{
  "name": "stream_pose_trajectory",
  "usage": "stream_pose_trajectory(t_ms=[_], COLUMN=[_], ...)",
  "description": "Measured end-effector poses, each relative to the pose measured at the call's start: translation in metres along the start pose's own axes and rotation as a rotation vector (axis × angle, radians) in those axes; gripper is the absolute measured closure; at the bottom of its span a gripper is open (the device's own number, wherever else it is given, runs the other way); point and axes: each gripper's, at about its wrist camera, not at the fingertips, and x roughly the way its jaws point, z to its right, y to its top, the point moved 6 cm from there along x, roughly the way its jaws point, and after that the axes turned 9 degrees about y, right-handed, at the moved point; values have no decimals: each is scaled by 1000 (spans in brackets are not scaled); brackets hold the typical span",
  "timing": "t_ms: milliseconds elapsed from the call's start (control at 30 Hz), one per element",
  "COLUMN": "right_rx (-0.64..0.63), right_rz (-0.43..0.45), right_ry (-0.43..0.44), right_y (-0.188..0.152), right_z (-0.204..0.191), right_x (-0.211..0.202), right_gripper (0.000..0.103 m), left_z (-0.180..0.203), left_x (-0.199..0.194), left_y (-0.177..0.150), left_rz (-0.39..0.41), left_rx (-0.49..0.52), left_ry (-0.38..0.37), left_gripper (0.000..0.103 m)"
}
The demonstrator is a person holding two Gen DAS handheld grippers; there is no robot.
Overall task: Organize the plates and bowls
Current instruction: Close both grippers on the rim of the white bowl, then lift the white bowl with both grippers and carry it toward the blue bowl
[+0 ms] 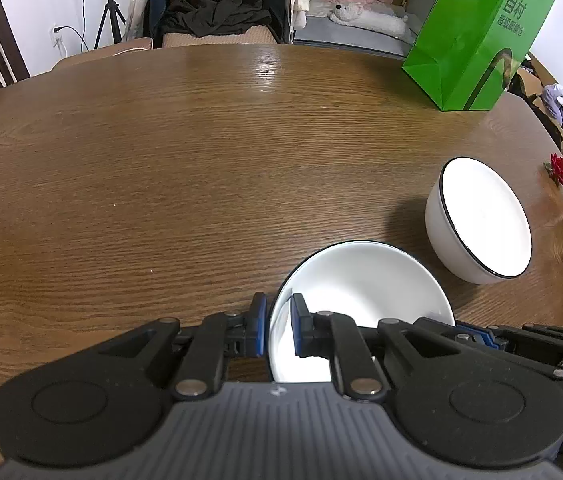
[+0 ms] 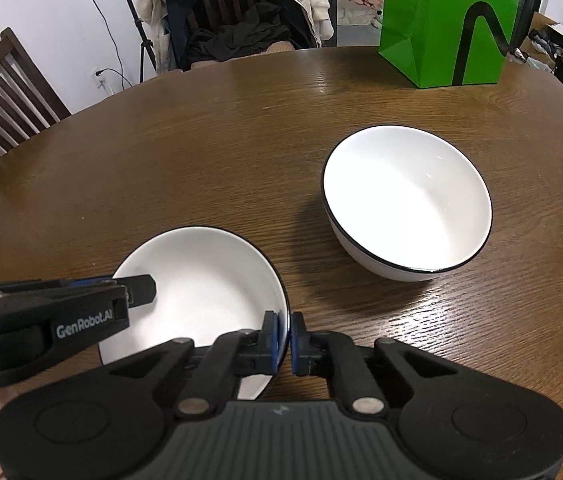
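A: Entry. I am clamping the shallow white bowl (image 1: 361, 300) by its black-lined rim from two sides. My left gripper (image 1: 277, 330), low centre of the left wrist view, is pinching the near-left rim, one pad outside the wall and one inside. My right gripper (image 2: 284, 338), low centre of the right wrist view, is pinching the opposite edge the same way. Both sets of jaws are standing narrow, with only the rim between the pads.

B: Where is the other one sitting?

A: The deep white bowl (image 2: 407, 204) is standing upright on the wooden table (image 2: 201, 152), apart from the shallow one, centre-right in the right wrist view. The green paper bag (image 2: 447, 20) is standing at the upper right, well clear.

B: Judged risks?

A: Glazed ceramic is slick and both grips are thin edge pinches, so the rim may be creeping out of the pads once weight comes on. If my hands are rising unevenly, the bowl is tipping and twisting against one pad. If I am pulling the hands apart, one pinch is peeling off. Carrying it toward the deep bowl, a low pass is risking a rim-to-rim knock and a chip.
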Motion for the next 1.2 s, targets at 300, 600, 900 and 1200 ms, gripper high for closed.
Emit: stream_pose_trajectory(t_ms=[300,600,900,1200], right_rx=[10,24,33,27], right_rz=[-1,3,18,38], right_ry=[1,6,5,2], right_y=[-3,-8,-13,-19], right_z=[1,2,1,-4], right_x=[-2,-7,-23,-44], right_gripper=[96,96,96,96], left_z=[0,0,1,1], left_x=[-3,-13,-32,-55], left_y=[-1,-3,-10,-20], left_rz=[-3,5,20,40], left_rx=[-3,-1,2,3], left_ry=[0,-5,-12,-17], left_gripper=[90,90,90,90])
